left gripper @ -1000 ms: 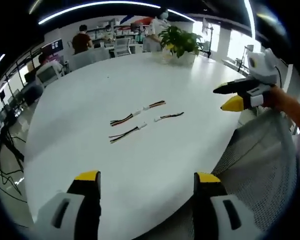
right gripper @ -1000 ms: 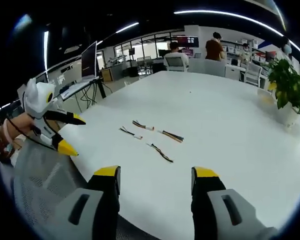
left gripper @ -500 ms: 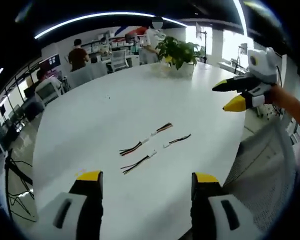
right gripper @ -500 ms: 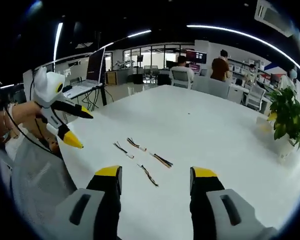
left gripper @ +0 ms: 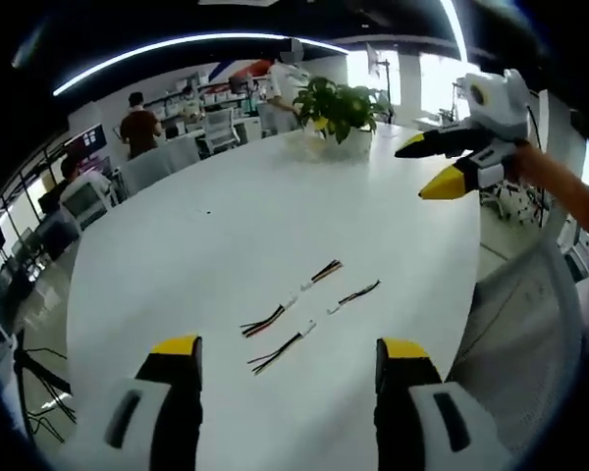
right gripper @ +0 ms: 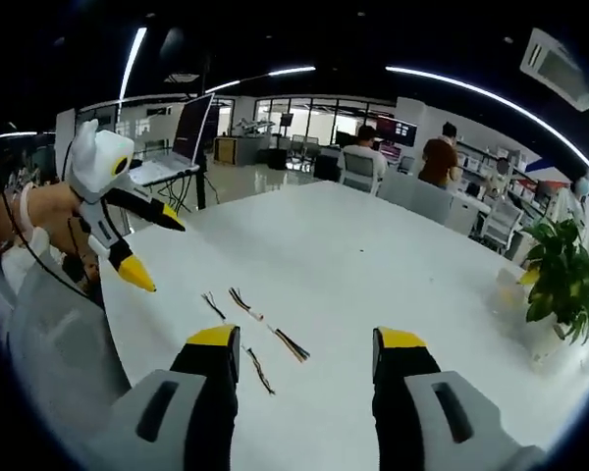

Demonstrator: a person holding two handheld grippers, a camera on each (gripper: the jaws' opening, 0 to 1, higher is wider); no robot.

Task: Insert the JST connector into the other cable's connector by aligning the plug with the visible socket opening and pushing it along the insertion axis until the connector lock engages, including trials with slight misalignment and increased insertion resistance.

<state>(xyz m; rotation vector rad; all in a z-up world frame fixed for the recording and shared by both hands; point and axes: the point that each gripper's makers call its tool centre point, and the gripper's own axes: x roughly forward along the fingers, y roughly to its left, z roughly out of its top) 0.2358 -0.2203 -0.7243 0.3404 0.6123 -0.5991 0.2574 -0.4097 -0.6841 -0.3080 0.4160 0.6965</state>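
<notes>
Cables (left gripper: 293, 302) with white connectors on white table (left gripper: 226, 226), long axes running diagonally across left gripper view, left gripper (left gripper: 289, 355) wide and empty, right gripper (right gripper: 306, 345) wide and empty, plant (left gripper: 342, 102) at far edge.

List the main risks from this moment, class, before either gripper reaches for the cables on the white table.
1. The cables lie close together in short pieces, so fingers closing on one could drag or knock its neighbour.
2. The white connector ends are tiny from here; gripping the wires instead of the housing would likely spoil alignment.
3. Both the left gripper and the right gripper hang open, well above the table, so a hasty descent may miss.
</notes>
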